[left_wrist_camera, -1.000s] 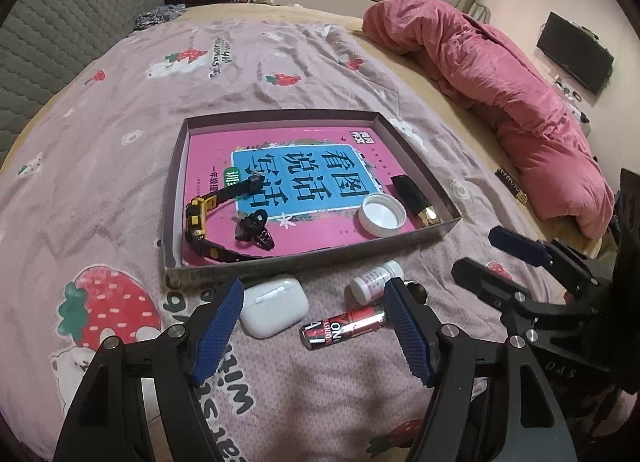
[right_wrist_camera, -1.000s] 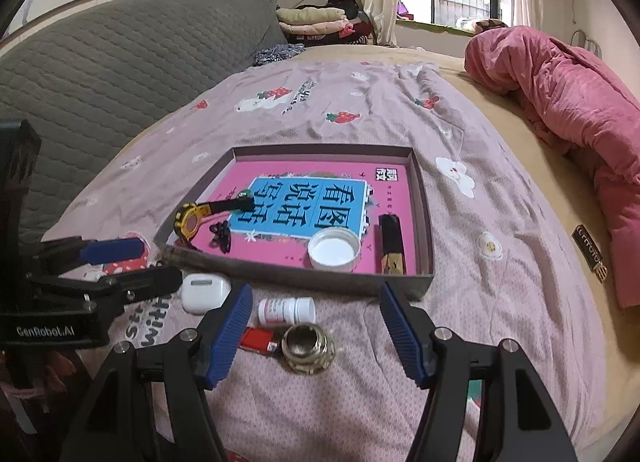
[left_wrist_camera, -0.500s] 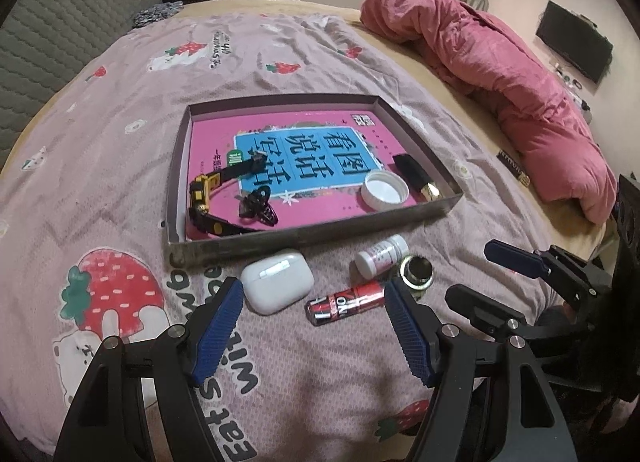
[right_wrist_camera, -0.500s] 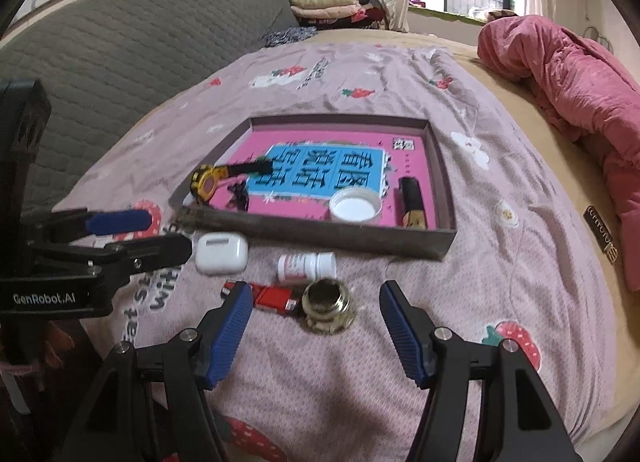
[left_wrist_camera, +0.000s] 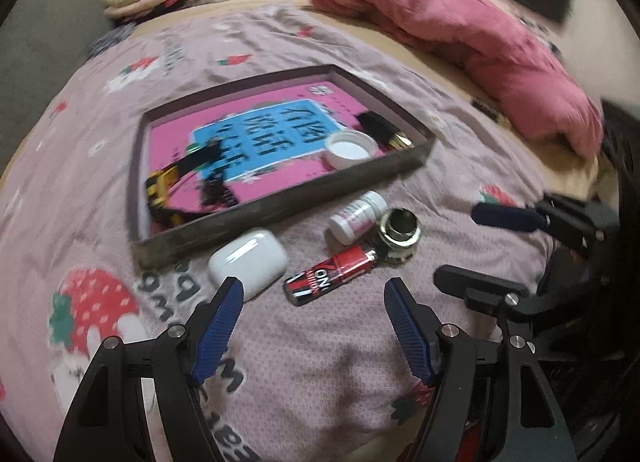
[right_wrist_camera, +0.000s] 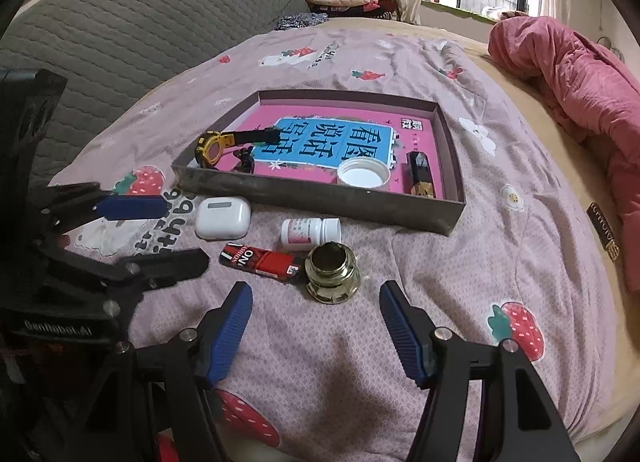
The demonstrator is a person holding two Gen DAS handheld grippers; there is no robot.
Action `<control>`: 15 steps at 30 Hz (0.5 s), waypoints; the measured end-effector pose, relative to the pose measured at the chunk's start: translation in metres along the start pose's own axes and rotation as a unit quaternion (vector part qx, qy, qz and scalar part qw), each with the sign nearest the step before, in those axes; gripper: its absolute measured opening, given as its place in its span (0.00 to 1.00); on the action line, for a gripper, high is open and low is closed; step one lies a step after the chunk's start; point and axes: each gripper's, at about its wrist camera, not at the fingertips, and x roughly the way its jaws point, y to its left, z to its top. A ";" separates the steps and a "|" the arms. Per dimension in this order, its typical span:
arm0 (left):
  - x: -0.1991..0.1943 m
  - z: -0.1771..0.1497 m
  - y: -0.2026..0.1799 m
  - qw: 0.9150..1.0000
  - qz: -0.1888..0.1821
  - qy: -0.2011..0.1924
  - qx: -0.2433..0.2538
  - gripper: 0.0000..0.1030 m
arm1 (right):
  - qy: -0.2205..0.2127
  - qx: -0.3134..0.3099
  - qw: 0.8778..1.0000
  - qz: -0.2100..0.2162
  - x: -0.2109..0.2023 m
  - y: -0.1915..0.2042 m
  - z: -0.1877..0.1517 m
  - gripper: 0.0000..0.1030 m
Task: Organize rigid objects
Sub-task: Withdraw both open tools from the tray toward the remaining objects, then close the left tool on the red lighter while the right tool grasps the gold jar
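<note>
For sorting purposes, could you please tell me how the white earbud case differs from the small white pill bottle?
The white earbud case is a smooth, rounded, unlabelled box; the small white pill bottle is a capped cylinder with a pink label. The case rests flat; the bottle lies on its side. Both sit on the bedspread outside the tray.

White earbud case (right_wrist_camera: 222, 218), pill bottle (right_wrist_camera: 310, 233) on its side, red lighter (right_wrist_camera: 260, 258) and brass cap (right_wrist_camera: 331, 273) lie before the tray (right_wrist_camera: 320, 198), which holds a watch (right_wrist_camera: 212, 147) and white lid (right_wrist_camera: 363, 176).

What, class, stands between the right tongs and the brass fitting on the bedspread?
Nothing visible. The right tongs are open, and only bare bedspread lies between them and the brass fitting. The red lighter touches its left side, not its front.
</note>
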 end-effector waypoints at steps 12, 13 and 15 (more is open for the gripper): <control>0.057 0.007 -0.009 0.993 -0.035 0.047 0.100 0.72 | 0.019 0.006 0.999 -0.026 0.020 -0.017 -0.010 0.64; 0.059 0.008 -0.011 0.992 -0.038 0.048 0.106 0.72 | 0.020 0.007 0.999 -0.026 0.021 -0.018 -0.010 0.64; 0.064 0.011 -0.013 0.991 -0.046 0.048 0.119 0.72 | 0.024 0.013 0.999 -0.023 0.024 -0.021 -0.011 0.64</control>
